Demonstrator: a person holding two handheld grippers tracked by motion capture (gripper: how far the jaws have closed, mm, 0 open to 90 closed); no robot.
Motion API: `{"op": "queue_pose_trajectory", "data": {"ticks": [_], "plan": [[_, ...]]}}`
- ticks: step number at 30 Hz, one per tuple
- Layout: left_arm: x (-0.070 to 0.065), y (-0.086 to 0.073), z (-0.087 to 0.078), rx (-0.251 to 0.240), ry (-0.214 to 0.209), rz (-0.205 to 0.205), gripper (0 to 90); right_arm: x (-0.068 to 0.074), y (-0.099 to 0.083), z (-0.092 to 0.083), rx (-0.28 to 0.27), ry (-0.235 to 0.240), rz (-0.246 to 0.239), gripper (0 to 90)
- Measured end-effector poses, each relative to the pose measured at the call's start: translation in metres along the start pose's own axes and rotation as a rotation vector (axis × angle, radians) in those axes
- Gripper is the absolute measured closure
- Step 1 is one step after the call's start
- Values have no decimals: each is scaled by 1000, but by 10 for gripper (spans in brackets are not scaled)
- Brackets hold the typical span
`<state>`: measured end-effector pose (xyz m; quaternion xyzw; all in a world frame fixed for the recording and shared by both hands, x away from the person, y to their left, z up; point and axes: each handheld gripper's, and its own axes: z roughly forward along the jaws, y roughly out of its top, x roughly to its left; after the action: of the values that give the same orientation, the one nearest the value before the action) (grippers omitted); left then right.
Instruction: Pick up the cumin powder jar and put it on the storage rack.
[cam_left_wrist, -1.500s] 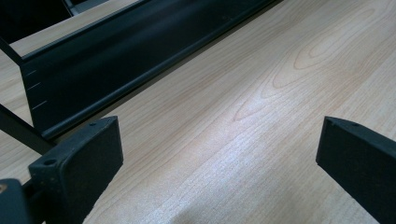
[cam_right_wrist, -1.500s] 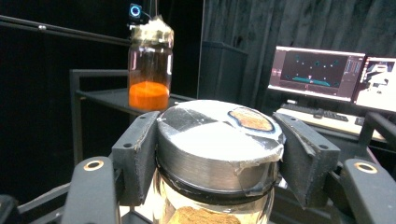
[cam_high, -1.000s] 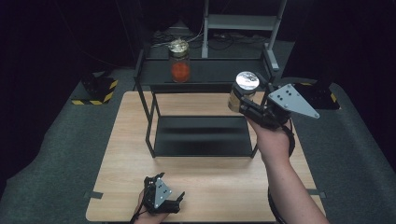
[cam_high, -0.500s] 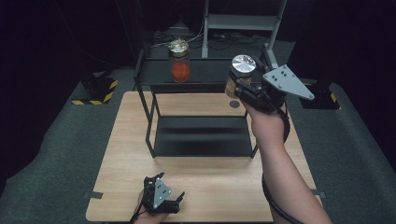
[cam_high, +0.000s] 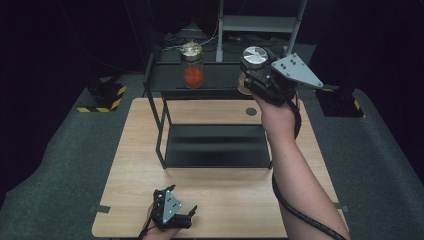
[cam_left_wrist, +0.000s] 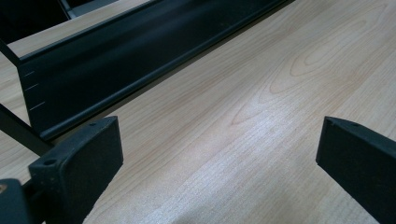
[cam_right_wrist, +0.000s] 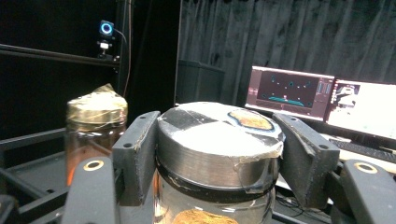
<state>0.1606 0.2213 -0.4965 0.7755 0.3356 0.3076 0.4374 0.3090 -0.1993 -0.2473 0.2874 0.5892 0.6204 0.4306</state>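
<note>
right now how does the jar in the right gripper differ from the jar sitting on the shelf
The held jar has a flat silver lid with tape on it; the shelf jar has a crinkled gold foil top. The held jar is clamped at its lid by the right gripper and carried in the air by the top shelf; the shelf jar stands there ungripped. The shelf jar's contents look red-orange, the held jar's golden-brown. Both are clear, upright jars.

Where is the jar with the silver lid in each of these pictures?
High view: the silver-lidded jar is upper right of centre, held by the right gripper above the black shelf rack.
Left gripper view: not in it.
Right gripper view: the jar fills the centre, gripped between the fingers.
Shared landmark: the gold-lidded jar, at the left in the right gripper view.
</note>
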Motion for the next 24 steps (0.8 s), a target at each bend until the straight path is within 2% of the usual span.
{"op": "queue_pose_trajectory", "data": {"ticks": [10, 18, 24], "plan": [[3, -2, -1, -10, -8, -21, 8, -7, -3, 19, 7, -27, 11, 343], [0, -2, -1, -7, -3, 6, 8, -10, -7, 33, 27, -33, 21, 344], [1, -2, -1, -10, -5, 0, 9, -11, -9, 38, 43, -32, 37, 343]]}}
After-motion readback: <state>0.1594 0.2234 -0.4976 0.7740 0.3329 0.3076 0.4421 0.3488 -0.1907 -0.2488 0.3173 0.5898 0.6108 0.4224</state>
